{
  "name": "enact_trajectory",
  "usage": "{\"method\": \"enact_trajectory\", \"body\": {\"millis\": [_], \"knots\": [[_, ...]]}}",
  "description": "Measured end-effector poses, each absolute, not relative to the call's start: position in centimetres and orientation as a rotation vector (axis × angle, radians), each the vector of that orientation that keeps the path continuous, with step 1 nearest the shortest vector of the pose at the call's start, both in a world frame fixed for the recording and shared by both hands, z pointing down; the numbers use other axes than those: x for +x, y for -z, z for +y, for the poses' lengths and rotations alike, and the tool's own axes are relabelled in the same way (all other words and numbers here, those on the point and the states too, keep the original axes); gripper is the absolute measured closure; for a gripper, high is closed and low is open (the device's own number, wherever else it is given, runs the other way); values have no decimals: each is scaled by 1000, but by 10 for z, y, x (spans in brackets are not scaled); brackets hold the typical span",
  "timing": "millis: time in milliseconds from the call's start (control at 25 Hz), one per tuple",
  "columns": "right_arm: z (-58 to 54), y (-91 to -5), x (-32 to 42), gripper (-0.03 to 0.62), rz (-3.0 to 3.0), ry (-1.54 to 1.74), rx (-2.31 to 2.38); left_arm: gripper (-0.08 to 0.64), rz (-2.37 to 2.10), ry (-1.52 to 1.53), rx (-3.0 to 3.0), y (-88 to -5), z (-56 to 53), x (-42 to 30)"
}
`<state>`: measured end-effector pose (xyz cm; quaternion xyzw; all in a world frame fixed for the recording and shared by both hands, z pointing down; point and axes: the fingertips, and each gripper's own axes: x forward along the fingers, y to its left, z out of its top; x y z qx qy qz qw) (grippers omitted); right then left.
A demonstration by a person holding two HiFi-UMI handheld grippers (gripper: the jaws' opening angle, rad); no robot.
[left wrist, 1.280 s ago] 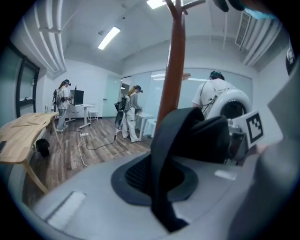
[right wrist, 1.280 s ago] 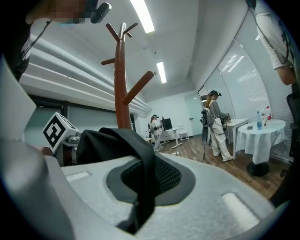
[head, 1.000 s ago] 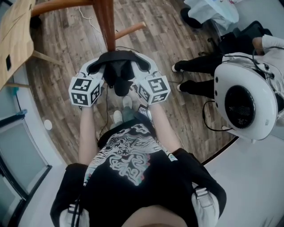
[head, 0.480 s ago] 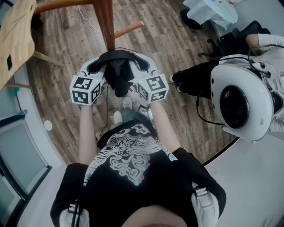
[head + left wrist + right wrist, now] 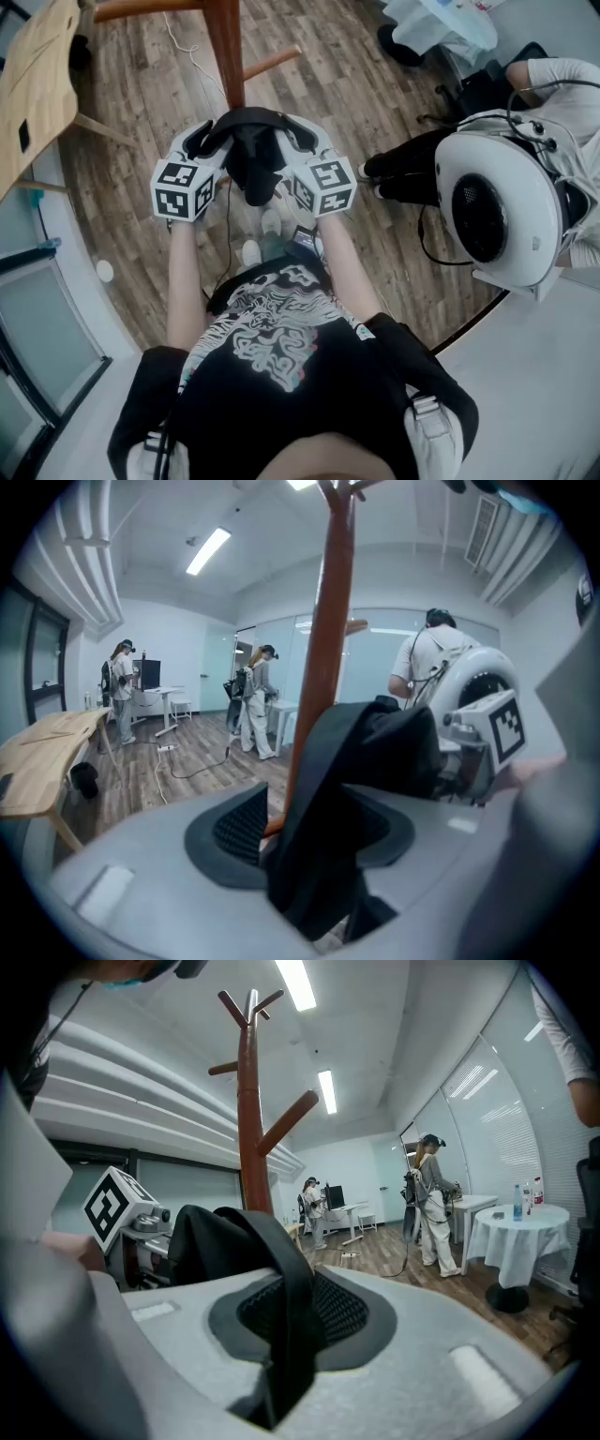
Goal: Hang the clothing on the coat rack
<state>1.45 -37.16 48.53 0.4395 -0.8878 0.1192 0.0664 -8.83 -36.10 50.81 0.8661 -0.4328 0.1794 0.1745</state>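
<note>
The wooden floor (image 5: 141,234) spreads out far beneath my fingers. The coat rack (image 5: 225,42) stands straight ahead of both pairs. Its brown pole rises just beyond them and its pegs branch off above them.

Well off to the right of my right fingers, another person carries a big round white unit (image 5: 497,216). Well off to the left of my left fingers is the corner of a pale wooden desk (image 5: 33,84).

The dark clothing (image 5: 253,159) is bunched between my two pairs of fingers, close in front of the pole, and reaches from one pair across to the other. I cannot tell whether any of it rests on a peg.

My left fingers (image 5: 234,829) have just been opening and stand wide apart, released. A thick fold of the clothing lies loose in the gap, and the pole shows past it beside the left pad.

My right fingers (image 5: 347,1312) have just been opening too, though less far. A narrow band of the clothing runs down between them, with a ribbed pad face showing on either side of it.
</note>
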Motion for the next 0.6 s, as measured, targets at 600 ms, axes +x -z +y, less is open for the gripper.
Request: {"method": "enact_trajectory", "body": {"millis": [600], "knots": [[-348, -485, 33, 498, -2647, -357, 1325, 370, -1218, -485, 2510, -492, -349, -80]]}}
